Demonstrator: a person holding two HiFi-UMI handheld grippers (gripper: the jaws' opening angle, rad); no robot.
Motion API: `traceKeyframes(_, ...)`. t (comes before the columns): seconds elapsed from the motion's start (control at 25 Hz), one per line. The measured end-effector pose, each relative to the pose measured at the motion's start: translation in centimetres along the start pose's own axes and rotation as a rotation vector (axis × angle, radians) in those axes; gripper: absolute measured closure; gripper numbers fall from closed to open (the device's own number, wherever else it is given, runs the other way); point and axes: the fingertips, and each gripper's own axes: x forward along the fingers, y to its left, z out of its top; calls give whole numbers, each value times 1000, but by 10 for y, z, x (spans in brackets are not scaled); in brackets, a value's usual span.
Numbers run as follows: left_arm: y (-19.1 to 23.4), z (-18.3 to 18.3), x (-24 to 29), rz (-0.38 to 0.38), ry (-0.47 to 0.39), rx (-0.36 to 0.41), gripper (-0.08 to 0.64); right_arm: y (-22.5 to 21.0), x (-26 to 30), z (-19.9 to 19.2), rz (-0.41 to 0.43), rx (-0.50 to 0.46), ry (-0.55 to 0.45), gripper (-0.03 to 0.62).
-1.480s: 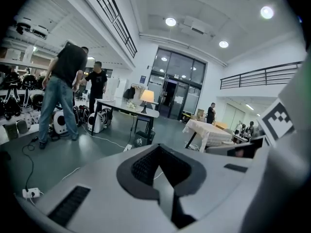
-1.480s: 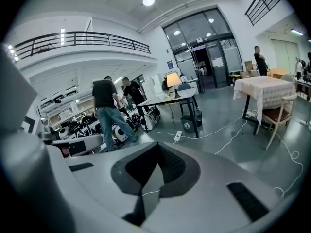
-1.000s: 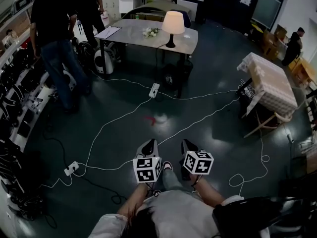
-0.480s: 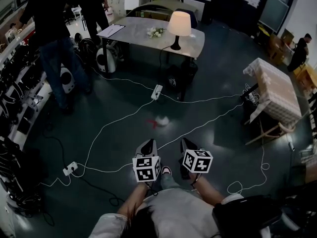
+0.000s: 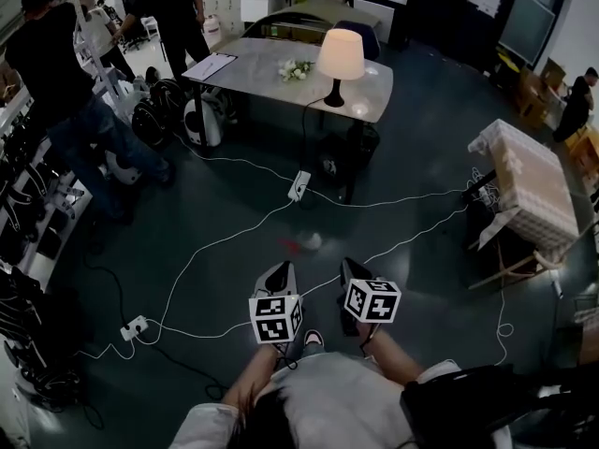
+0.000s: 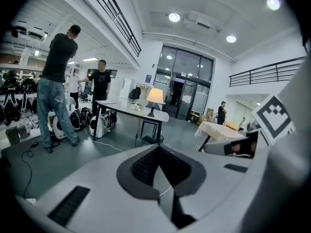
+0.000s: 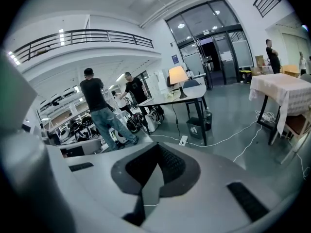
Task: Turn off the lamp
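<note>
We hold the left tongs (image 5: pixel 278 275) and the right tongs (image 5: pixel 354 271) low in the frame, both pressed together on nothing. The lit lamp (image 5: pixel 340 54) stands on the desk (image 5: pixel 264 65) at upper centre, well apart from them.

A: L gripper (image 5: pixel 279 277), what's it doing?
B: It's pointing fwd and tipping a bit down, out in front of the torso (image 5: pixel 323 405). Jaws are sitting together, nothing btwn them.
A: R gripper (image 5: pixel 355 271)?
B: Same. Jaws are pressing shut, empty. It's pointing fwd and slightly down, riding just beside the L one, approx level with it.
A: Arms?
B: L forearm (image 5: pixel 245 389) and R forearm (image 5: pixel 398 363) are both reaching fwd from the body, running close alongside each other.
</note>
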Motion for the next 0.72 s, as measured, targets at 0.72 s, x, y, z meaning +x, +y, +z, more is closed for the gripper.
traceKeyframes(0.72, -9, 34, 101, 10, 22, 39, 552, -60, 70, 51, 14, 27, 23, 592)
